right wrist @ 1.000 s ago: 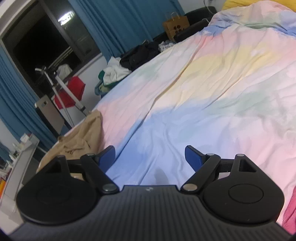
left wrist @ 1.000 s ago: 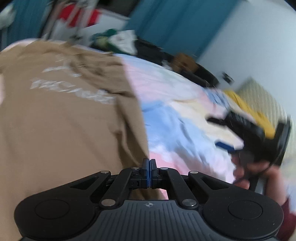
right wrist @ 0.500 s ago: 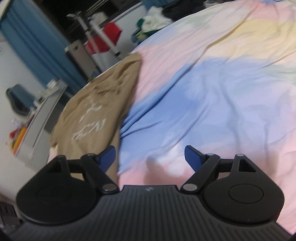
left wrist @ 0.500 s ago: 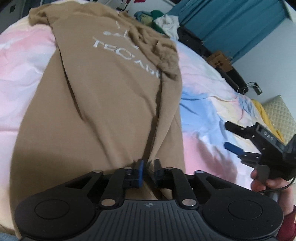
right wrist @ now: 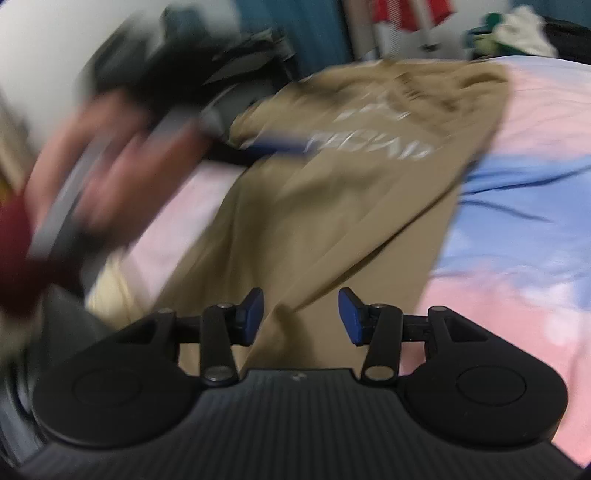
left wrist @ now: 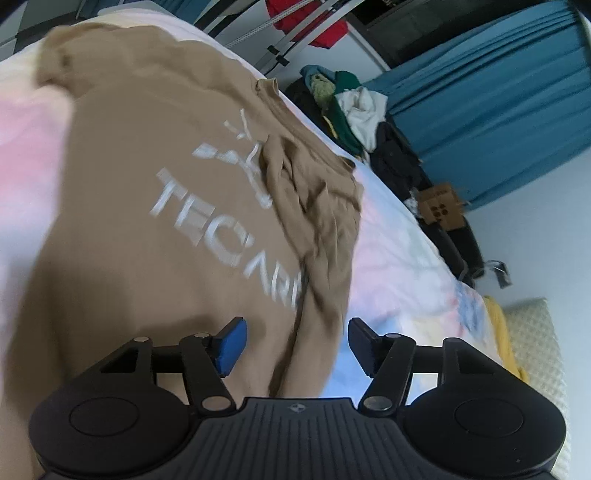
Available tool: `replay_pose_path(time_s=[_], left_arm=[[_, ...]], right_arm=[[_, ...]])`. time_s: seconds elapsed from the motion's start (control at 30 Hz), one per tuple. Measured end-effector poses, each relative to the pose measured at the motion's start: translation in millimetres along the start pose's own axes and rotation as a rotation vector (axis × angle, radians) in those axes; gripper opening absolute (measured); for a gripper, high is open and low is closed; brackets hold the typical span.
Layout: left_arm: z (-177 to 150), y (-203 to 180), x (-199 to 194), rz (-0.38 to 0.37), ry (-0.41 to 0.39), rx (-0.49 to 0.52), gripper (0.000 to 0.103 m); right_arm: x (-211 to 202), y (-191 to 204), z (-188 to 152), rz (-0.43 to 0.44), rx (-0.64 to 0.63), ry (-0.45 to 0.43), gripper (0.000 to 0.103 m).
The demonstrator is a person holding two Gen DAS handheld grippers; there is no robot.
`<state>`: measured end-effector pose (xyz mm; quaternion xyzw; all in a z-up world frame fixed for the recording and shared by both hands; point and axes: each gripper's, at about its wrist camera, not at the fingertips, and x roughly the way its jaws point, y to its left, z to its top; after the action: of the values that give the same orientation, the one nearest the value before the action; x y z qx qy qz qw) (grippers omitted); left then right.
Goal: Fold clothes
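A tan T-shirt (left wrist: 155,229) lies spread out on the bed (left wrist: 399,266). It has pale letters (left wrist: 225,236) printed across it. One side of the shirt is folded in over the letters, and that part is bunched and wrinkled (left wrist: 317,206). The bed has a soft cover in pink, blue and pale yellow patches. In the right wrist view the same shirt (right wrist: 325,221) runs from near the camera up toward the far edge of the bed, with pink and blue cover (right wrist: 517,206) beside it.

The left hand-held gripper (left wrist: 293,345) is just above the near part of the shirt. Its two blue fingers (left wrist: 231,345) are wide apart and nothing is between them. The right hand-held gripper (right wrist: 299,319) is over the near end of the shirt too. Its blue fingers (right wrist: 349,321) are also apart, with only cloth seen past the gap, and it grips nothing.

The right wrist view is very blurry. On its left side is a person's hand (right wrist: 96,173) with a dark red sleeve (right wrist: 14,254), holding the other black tool.

Past the bed is a heap of clothes (left wrist: 347,107), a blue curtain (left wrist: 498,92), a brown paper bag (left wrist: 441,206) and something red on a metal rack (left wrist: 306,22). A yellow cloth (left wrist: 502,339) lies at the far right of the bed.
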<state>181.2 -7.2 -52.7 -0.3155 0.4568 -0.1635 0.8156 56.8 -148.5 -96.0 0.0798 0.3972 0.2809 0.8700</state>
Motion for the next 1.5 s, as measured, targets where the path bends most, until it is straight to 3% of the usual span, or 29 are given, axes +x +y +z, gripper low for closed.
replay_pose_path(time_s=[0.1, 0.2, 0.37, 0.47, 0.53, 0.6, 0.7, 0.87, 0.97, 1.1, 1.2, 1.27, 1.33, 1.4, 1.5], left_arm=[[28.2, -15.4, 48.8, 0.017, 0.041, -0.017, 0.064], [43.0, -30.6, 94.0, 0.048, 0.074, -0.001, 0.064], [45.7, -56.6, 155.4, 0.125, 0.097, 0.127, 0.059], [44.0, -62.7, 177.9, 0.182, 0.074, 0.197, 0.045], [45.8, -63.4, 176.6, 0.184, 0.044, 0.223, 0.018], [48.4, -63.8, 170.6, 0.173, 0.013, 0.231, 0.010], [55.7, -67.3, 149.9, 0.155, -0.034, 0.236, 0.008], [69.9, -74.2, 112.1, 0.136, -0.112, 0.246, 0.008], [78.8, -66.3, 104.8, 0.224, -0.143, 0.269, 0.007], [79.9, -36.1, 128.2, 0.328, -0.118, 0.258, 0.008], [75.3, -18.2, 131.1, 0.304, -0.133, 0.244, 0.010], [70.7, -15.8, 121.9, 0.283, -0.153, 0.258, 0.017], [62.5, -18.1, 103.3, 0.301, -0.185, 0.296, 0.047], [51.0, -20.7, 78.2, 0.299, -0.221, 0.371, 0.056], [28.4, -23.2, 35.7, 0.294, -0.231, 0.455, 0.060]], right_arm=[[20.8, 13.3, -6.4, 0.021, -0.100, 0.084, 0.048], [27.8, 14.7, -10.4, 0.040, -0.160, 0.110, 0.048], [30.6, -1.9, -7.2, 0.114, -0.102, 0.124, 0.048], [32.5, -6.8, -6.7, 0.134, -0.100, 0.127, 0.048], [30.8, -8.1, -6.8, 0.143, -0.094, 0.127, 0.048], [28.7, -8.8, -7.3, 0.149, -0.084, 0.128, 0.047], [25.5, -4.0, -8.4, 0.141, -0.101, 0.134, 0.048], [18.7, 1.3, -9.5, 0.136, -0.128, 0.150, 0.048], [11.9, 0.7, -10.7, 0.141, -0.148, 0.161, 0.048], [22.2, -1.9, -5.3, 0.145, -0.155, 0.169, 0.048], [28.2, -1.7, -8.0, 0.167, -0.120, 0.160, 0.048], [22.0, -6.9, -3.9, 0.189, -0.091, 0.137, 0.049], [14.9, -12.1, 1.3, 0.204, -0.065, 0.107, 0.049], [6.8, -18.2, 6.0, 0.211, -0.042, 0.063, 0.049], [-4.4, -27.6, 10.8, 0.192, -0.011, 0.001, 0.049]])
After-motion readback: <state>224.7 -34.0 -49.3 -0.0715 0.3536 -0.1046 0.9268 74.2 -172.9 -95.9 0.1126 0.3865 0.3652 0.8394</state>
